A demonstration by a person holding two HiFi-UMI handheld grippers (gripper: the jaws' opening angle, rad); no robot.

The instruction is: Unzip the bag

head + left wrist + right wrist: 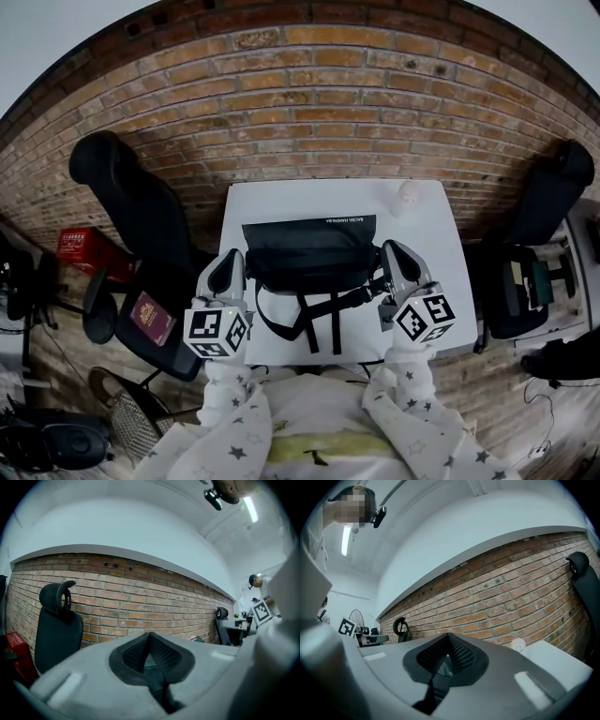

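We see the black bag (314,248) lying in the middle of the white table (281,202), its long side running left to right and its black straps (314,321) trailing over the near part of the table towards us. The zip itself is too small to make out.

Our left gripper (229,257) sits just beside the bag's left end, and our right gripper (393,249) just beside its right end, near a strap buckle. Whether either one touches the bag we cannot tell. In both gripper views the jaws are pressed together with nothing between them, the dark ribbed pads meeting at a point.

A small white object (409,197) stands on the far right part of the table, close to the brick wall (309,103). A black office chair (131,202) stands to the left of the table — a dark red booklet (150,319) lies on its seat — and another black chair (553,192) stands to the right.
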